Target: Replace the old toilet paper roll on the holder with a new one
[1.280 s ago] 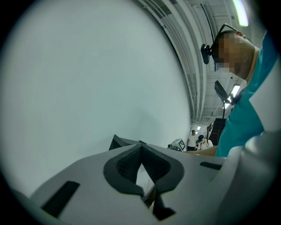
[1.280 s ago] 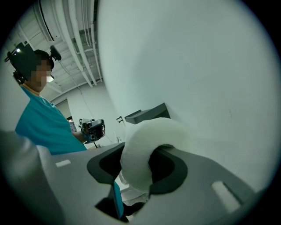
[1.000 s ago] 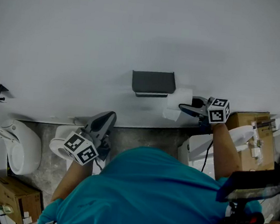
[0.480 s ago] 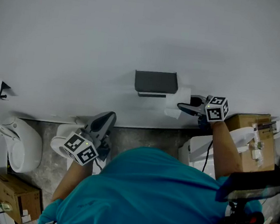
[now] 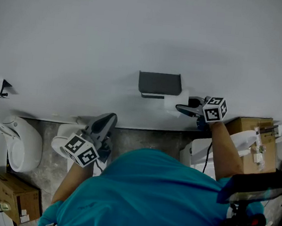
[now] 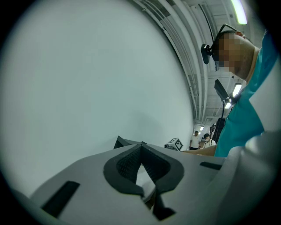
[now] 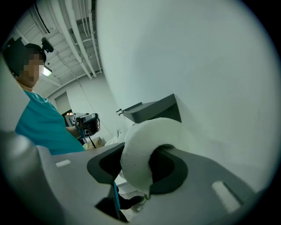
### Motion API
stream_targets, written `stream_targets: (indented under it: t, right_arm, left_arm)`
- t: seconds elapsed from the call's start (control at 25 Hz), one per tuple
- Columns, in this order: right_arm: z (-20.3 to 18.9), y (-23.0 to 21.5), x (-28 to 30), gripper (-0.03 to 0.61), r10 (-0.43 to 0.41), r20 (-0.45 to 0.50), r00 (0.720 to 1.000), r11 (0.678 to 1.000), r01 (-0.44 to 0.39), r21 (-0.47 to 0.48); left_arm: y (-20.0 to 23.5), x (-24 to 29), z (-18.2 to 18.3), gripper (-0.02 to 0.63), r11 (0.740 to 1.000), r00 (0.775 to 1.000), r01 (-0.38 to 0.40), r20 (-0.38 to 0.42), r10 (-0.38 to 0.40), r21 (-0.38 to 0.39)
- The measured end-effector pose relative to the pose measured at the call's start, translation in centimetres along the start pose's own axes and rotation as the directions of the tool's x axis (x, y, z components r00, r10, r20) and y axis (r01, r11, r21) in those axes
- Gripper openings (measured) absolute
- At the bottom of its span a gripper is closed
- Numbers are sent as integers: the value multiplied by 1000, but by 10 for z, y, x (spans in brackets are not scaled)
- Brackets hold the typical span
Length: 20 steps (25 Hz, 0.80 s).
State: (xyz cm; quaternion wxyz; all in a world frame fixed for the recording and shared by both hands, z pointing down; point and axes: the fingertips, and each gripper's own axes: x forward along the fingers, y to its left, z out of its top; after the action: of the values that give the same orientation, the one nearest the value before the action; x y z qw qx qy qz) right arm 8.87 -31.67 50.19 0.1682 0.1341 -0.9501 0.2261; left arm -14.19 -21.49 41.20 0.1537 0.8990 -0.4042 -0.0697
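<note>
- The right gripper has its jaws closed partway around a white toilet paper roll. One pad sits inside the roll's bore and the other against its outer face, so the roll is pinched through its wall. That grip probably leaves the bore free to meet the holder's bar.
- The roll looks thick and full, so it is most likely the new one. No view shows a spindle or an old core, so I cannot tell whether it is already seated.
- The dark grey holder is fixed to the pale wall, just right of centre in the head view. The roll lies at the holder's lower right corner, close under its hood, and the gripper comes in from the right side of the frame.
- In the right gripper view the holder sits directly above and behind the roll, near the middle of the frame. The roll fills the gap between the jaws.
- The left gripper is well apart from the holder, in the lower left of the head view. Its jaw tips are together on nothing, and it seems parked there to keep clear.
</note>
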Motion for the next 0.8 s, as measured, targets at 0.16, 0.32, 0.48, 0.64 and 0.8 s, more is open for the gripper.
stream_targets:
  t: [0.16,0.32,0.48,0.64,0.8]
  right_arm:
    - [-2,-2,1,160,-2,1,1000,1000,2,13]
    - [-3,-6,0,164,-14,16,1000,998,13,53]
    - [-3,-11,0,175,-49,9,999,996,49,72]
    - [-4,-15,0,190,-111,-15,994,991,112,69]
    - [-2,-16,0,195,-172,-29,985,983,173,62]
  left_arm:
    - [0,0,-1,8,1000,1000,-5,1,5,-3]
    - [1,0,-2,8,1000,1000,3,6,-3,-5]
    - [1,2,-1,8,1000,1000,2,1,-2,-8]
    - [0,4,-2,8,1000,1000,9,3,-9,-11]
    - [-1,5,-3,8,1000,1000,11,-2,-11,-12]
